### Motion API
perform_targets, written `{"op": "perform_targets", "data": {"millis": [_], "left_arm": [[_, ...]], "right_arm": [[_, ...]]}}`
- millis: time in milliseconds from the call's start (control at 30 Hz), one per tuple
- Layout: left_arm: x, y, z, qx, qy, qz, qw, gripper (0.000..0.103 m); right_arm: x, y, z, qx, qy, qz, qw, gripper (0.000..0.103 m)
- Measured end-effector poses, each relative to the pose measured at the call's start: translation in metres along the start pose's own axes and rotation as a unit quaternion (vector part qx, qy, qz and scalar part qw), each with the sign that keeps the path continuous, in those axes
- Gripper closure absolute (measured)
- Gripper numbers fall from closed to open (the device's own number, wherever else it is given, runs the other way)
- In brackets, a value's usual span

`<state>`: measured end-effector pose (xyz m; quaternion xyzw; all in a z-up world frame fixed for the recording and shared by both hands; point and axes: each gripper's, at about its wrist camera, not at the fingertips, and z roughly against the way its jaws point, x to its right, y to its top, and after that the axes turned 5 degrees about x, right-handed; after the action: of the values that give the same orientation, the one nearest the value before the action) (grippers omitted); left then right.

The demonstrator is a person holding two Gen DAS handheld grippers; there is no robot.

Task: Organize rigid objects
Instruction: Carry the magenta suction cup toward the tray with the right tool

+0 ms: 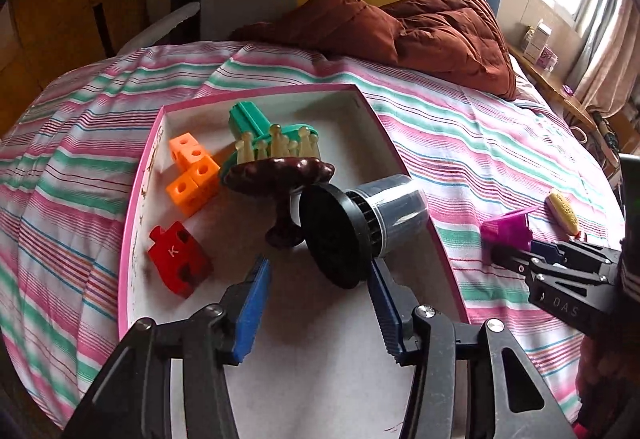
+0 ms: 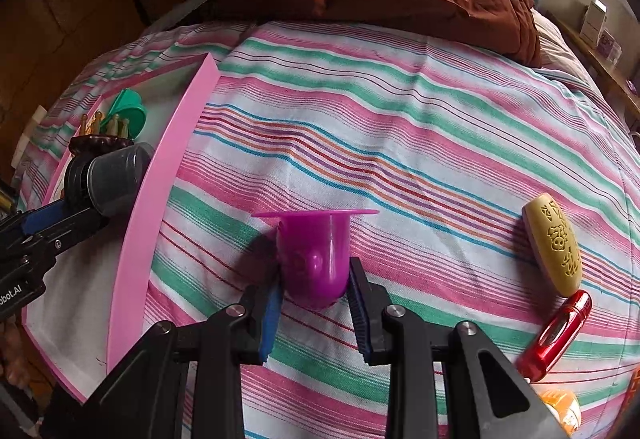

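Left gripper (image 1: 316, 279): jaws spread wide over the pink-rimmed box (image 1: 132, 223), nothing held; the black-lidded jar (image 1: 372, 223) lies on its side just ahead, its lid touching or nearly touching the right-hand pad.

Jar risk: it leans on the box's right wall with its clear body poking over the rim. A nudge from that pad could roll it out onto the striped bedcover (image 2: 400, 119).

Crowding ahead of the left tool: the brown knobbed piece (image 1: 280, 175) sits just beyond the jar, the green comb-like toy (image 1: 256, 127) behind it, orange cubes (image 1: 192, 171) and the red K block (image 1: 180, 259) off to the left. A careless push here could topple the brown piece.

Right gripper (image 2: 314, 295): pads sit either side of the magenta cup (image 2: 316, 251), which lies outside the box on the bedcover. The pads look to be touching it, but I cannot tell whether they are truly clamped.

Cup risk: the pads meet only the rounded bottom, which is smooth and curved. I'd say it could squirt forward out of the pinch when squeezed or lifted.

Soft ground: the bedcover gives, so pressing down may sink the cup rather than seat it.

Off to the right of that tool: the cream carved oval (image 2: 556, 247) and the red shiny case (image 2: 556, 335) wait, well apart from the cup.
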<state>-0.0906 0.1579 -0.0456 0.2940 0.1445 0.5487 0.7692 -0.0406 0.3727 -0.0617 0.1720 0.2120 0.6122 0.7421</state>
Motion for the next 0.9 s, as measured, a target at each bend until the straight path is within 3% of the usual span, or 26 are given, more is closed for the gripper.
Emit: {"op": "perform_targets", "data": {"millis": [433, 667, 900], "left_arm": [[-0.006, -0.03, 0.03, 0.014, -0.001, -0.017, 0.9998, 0.051], [-0.006, -0.037, 0.051, 0.036, 0.008, -0.032, 0.9988, 0.041], [-0.008, -0.04, 0.068, 0.054, 0.016, -0.041, 0.9975, 0.041]], "right_arm": [[0.008, 0.002, 0.0, 0.003, 0.015, -0.036, 0.999, 0.072], [0.009, 0.002, 0.002, 0.004, 0.015, -0.042, 0.999, 0.071], [0.007, 0.001, 0.004, 0.016, 0.013, -0.032, 0.999, 0.072]]}}
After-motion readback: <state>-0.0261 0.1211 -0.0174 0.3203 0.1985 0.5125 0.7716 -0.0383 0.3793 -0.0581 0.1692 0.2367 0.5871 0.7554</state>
